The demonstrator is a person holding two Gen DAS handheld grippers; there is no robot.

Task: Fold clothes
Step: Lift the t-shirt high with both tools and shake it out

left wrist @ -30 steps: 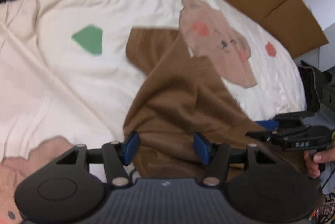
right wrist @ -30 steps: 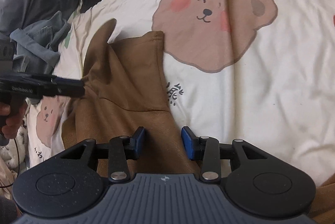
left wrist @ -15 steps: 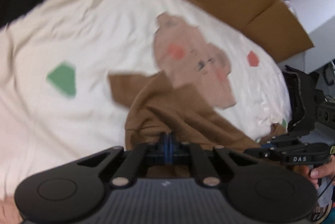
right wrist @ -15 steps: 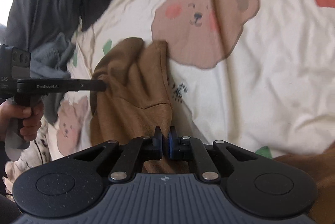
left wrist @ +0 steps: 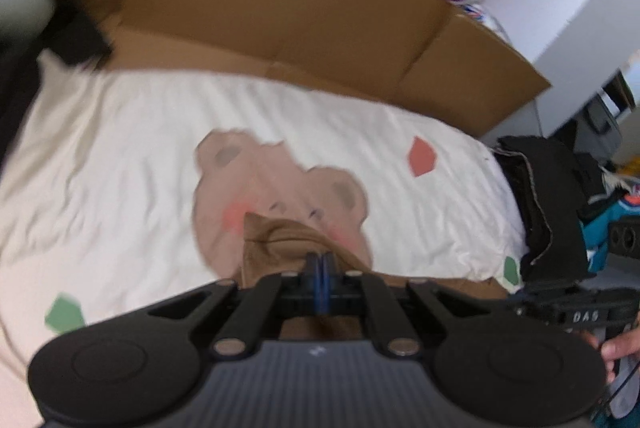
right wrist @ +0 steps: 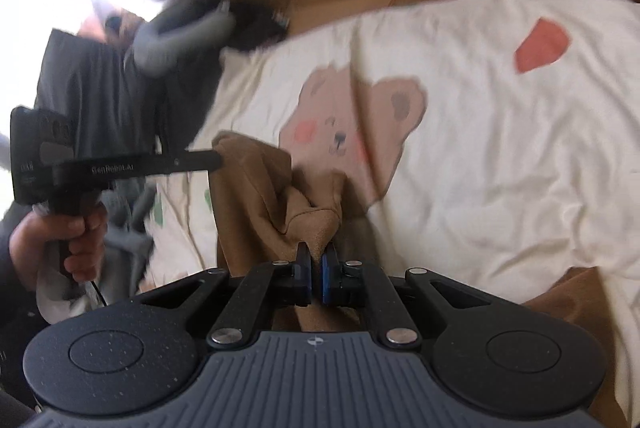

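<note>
Item: brown garment (right wrist: 272,196), lying bunched on the bed sheet (right wrist: 500,156) over the bear print, left of centre and near you. It is looking soft, light and limp, likely sagging between holds; you are best taking it at hem edges or corners. Left hand-held gripper (left wrist: 320,278): you are keeping it clenched on a fold of the cloth. Right hand-held gripper (right wrist: 316,278): you are pinching a raised edge, pads closed on fabric.
</note>
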